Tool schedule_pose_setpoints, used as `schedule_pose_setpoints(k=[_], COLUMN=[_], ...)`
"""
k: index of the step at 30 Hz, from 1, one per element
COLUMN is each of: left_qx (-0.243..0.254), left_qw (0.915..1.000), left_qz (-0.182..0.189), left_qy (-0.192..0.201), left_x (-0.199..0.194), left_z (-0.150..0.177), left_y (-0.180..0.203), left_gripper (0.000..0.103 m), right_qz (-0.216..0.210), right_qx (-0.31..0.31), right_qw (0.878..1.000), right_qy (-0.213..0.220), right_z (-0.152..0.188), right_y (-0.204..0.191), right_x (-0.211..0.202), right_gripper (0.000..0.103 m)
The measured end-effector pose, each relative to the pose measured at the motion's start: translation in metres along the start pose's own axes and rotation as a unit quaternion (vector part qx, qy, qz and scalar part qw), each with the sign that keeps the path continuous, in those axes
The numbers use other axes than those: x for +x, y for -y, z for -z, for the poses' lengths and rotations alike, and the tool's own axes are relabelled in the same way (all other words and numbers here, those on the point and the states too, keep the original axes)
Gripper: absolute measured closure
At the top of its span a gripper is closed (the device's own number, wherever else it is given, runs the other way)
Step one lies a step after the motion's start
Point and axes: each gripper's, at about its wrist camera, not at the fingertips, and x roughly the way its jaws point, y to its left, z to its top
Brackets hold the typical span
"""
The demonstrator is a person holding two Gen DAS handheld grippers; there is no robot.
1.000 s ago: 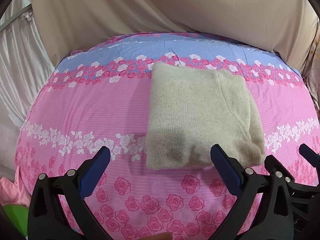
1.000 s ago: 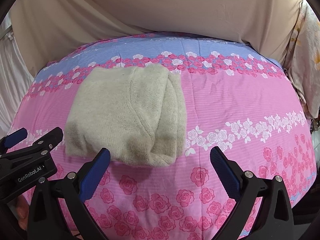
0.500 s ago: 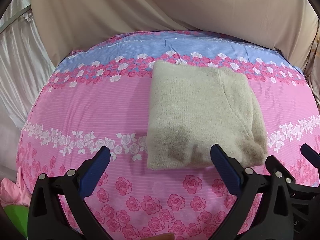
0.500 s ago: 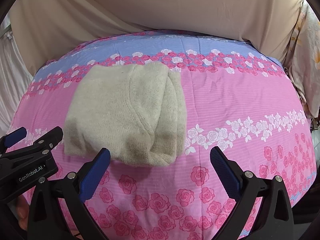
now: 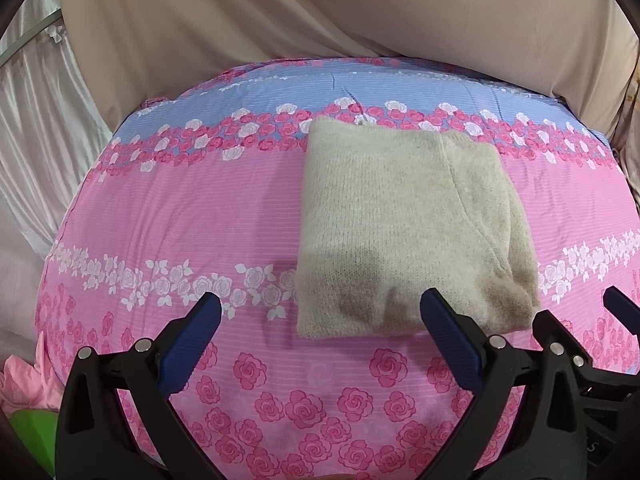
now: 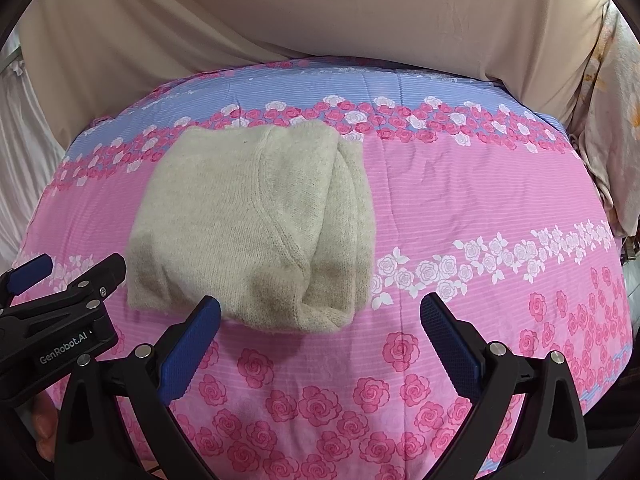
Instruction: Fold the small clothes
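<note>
A beige knitted sweater [image 5: 404, 224] lies folded into a thick rectangle on the pink rose-patterned bedspread [image 5: 192, 208]. In the right wrist view the same sweater [image 6: 248, 224] shows its stacked folds along its right side. My left gripper [image 5: 320, 320] stands open just in front of the sweater's near edge, nothing between its blue pads. My right gripper [image 6: 320, 320] is also open, in front of the sweater's near right corner, holding nothing. The left gripper's black body [image 6: 60, 312] appears at the left of the right wrist view.
A beige curtain [image 5: 360, 12] hangs behind the bed. White drapery [image 5: 36, 120] falls at the left. Pink cloth [image 5: 20, 380] and something green [image 5: 32, 432] sit off the bed's near left corner. Pale floral fabric [image 6: 612, 128] hangs at the right.
Both grippers have eased back slightly from the sweater and stay open. The sweater has not moved.
</note>
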Motion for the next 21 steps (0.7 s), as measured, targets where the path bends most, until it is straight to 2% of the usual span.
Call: schedule_pose_setpoints(k=[21], left_qx=[0.004], left_qw=[1.0000], left_qz=[-0.007], left_qy=[-0.001], left_x=[0.0016], left_z=[0.0004], left_y=[-0.0018], left_gripper=[0.010], right_qz=[-0.003], right_qx=[-0.009], right_qw=[1.000], right_qy=[-0.003], right_z=[-0.0007], right_y=[-0.0003], right_x=[0.0029], right_gripper=[0.005])
